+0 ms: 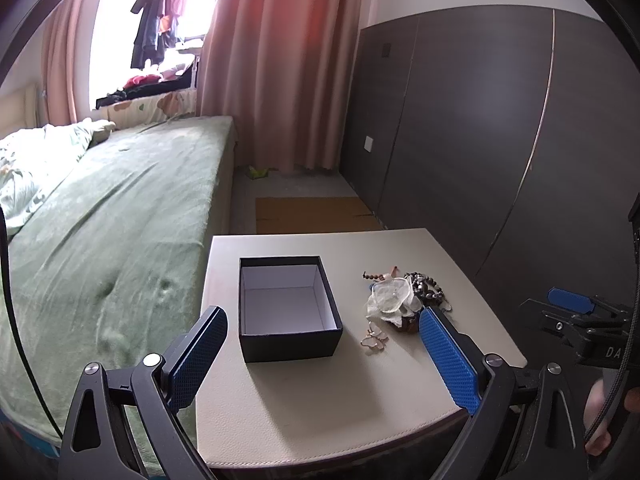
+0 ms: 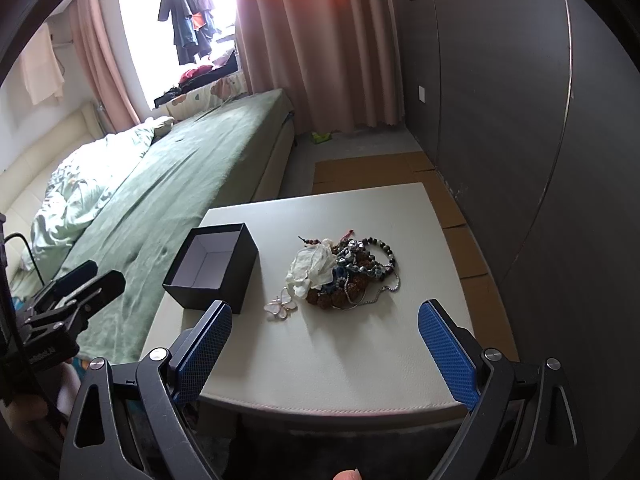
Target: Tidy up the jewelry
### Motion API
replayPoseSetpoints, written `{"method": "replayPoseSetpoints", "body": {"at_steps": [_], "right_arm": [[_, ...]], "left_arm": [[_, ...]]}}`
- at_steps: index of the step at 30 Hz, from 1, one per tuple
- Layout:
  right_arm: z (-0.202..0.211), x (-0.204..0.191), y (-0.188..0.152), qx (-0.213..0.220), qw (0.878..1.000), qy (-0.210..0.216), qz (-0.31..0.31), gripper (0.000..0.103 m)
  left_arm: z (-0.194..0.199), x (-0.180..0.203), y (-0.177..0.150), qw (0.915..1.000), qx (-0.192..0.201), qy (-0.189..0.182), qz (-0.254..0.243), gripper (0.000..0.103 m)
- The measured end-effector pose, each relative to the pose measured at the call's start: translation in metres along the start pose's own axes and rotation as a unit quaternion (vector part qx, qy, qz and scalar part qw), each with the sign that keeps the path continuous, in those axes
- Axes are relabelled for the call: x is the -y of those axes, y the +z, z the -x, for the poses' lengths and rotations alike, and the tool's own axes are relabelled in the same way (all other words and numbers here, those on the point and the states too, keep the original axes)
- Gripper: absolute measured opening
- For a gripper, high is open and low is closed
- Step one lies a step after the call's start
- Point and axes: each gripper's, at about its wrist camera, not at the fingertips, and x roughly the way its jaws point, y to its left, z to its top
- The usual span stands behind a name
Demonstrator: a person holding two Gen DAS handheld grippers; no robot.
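Right tool cut off; jewelry pile tangled.

A beige table carries an open black box beside a jewelry heap.

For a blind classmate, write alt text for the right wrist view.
An empty black box sits on a beige table beside a tangled jewelry pile, with a butterfly piece between. The open right gripper hovers near; a green bed lies left.
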Motion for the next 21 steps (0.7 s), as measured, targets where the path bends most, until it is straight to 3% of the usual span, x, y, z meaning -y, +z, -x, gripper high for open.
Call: {"method": "replayPoseSetpoints", "body": {"at_steps": [13,21], "right_arm": [[-0.022,0.041,0.004,-0.017,0.998,-0.002,-0.068,0.095],[-0.040,0.063,0.009,-0.035,0.993,-0.001,-0.111,0.094]], "left_arm": [[-0.039,0.011,0.004,0.9990,-0.043,-0.007,-0.008,0.095],[-0.077,0.032,-0.006,0.9937,-0.104,-0.024,-0.033,0.073]]}}
